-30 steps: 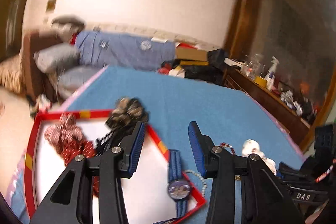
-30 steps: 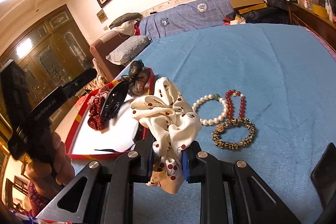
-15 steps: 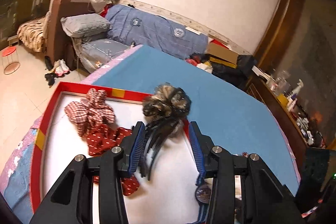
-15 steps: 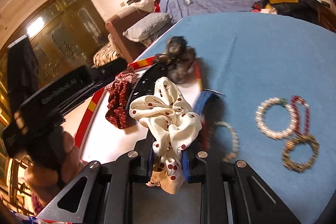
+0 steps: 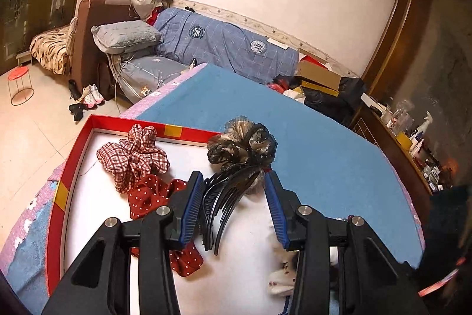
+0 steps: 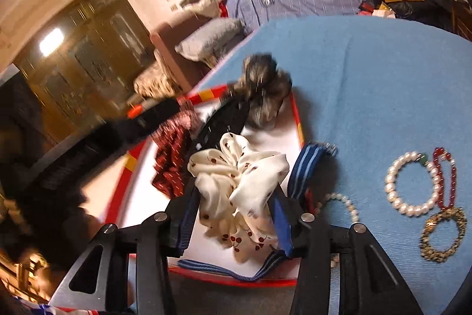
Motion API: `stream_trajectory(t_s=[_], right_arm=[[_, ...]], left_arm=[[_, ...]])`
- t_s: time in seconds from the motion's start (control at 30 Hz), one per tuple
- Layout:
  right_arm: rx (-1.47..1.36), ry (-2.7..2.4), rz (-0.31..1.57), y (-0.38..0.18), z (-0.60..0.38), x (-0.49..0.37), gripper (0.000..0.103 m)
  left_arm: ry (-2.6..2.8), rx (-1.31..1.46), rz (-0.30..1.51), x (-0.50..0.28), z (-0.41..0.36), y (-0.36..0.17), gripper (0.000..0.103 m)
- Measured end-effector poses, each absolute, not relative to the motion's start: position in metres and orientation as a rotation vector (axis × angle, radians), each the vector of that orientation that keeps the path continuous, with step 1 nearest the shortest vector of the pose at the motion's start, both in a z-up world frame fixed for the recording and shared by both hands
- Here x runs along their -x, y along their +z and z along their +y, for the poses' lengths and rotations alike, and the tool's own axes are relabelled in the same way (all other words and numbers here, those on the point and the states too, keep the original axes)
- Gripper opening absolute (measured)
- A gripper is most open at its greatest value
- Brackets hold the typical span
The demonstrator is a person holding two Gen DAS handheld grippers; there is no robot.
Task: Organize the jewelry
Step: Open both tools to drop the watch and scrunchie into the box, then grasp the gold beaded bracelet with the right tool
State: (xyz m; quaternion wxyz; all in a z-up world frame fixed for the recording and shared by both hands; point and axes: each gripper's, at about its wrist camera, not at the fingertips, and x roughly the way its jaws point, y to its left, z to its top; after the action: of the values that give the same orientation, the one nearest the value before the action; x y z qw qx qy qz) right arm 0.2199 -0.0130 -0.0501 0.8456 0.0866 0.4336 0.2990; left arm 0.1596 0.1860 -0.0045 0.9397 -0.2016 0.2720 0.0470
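A red-rimmed white tray (image 5: 70, 167) lies on the blue table. In it lie a plaid scrunchie (image 5: 132, 155), a red dotted scrunchie (image 5: 153, 197), a black claw clip (image 5: 227, 200) and a brown furry scrunchie (image 5: 242, 143). My left gripper (image 5: 233, 202) is open over the clip. My right gripper (image 6: 233, 214) is open, its jaws wide around a white cherry-print scrunchie (image 6: 239, 182) over the tray (image 6: 298, 123). The scrunchie also shows in the left wrist view (image 5: 280, 276).
A blue watch strap (image 6: 303, 167) hangs over the tray's right rim. On the blue cloth to the right lie a pearl bracelet (image 6: 410, 182), a red bead bracelet (image 6: 445, 176), a dark gold bracelet (image 6: 442, 235) and a smaller pearl string (image 6: 342, 205).
My right gripper moved left over the tray and opened around the white scrunchie. My left gripper moved over the clip inside the tray and stayed open.
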Motion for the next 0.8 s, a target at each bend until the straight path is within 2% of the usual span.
stream_trajectory(t_s=[0.07, 0.47, 0.53, 0.7, 0.8], right_arm=[[-0.2, 0.642, 0.898, -0.044, -0.021, -0.219, 0.055], [-0.272, 0.556, 0.785, -0.016, -0.106, -0.205, 0.054], [-0.254, 0.478, 0.799, -0.025, -0.129, -0.205, 0.052], [-0.297, 0.29, 0.916, -0.058, -0.183, -0.215, 0.036], [-0.272, 0.203, 0.971, -0.069, -0.192, -0.221, 0.035]], left_arm=[[0.096, 0.408, 0.556, -0.16, 0.186, -0.004, 0.042], [0.047, 0.36, 0.551, -0.16, 0.171, -0.002, 0.042], [0.006, 0.337, 0.56, -0.162, 0.162, -0.002, 0.042], [-0.05, 0.256, 0.569, -0.164, 0.137, -0.002, 0.042], [-0.08, 0.245, 0.578, -0.165, 0.13, -0.004, 0.042]])
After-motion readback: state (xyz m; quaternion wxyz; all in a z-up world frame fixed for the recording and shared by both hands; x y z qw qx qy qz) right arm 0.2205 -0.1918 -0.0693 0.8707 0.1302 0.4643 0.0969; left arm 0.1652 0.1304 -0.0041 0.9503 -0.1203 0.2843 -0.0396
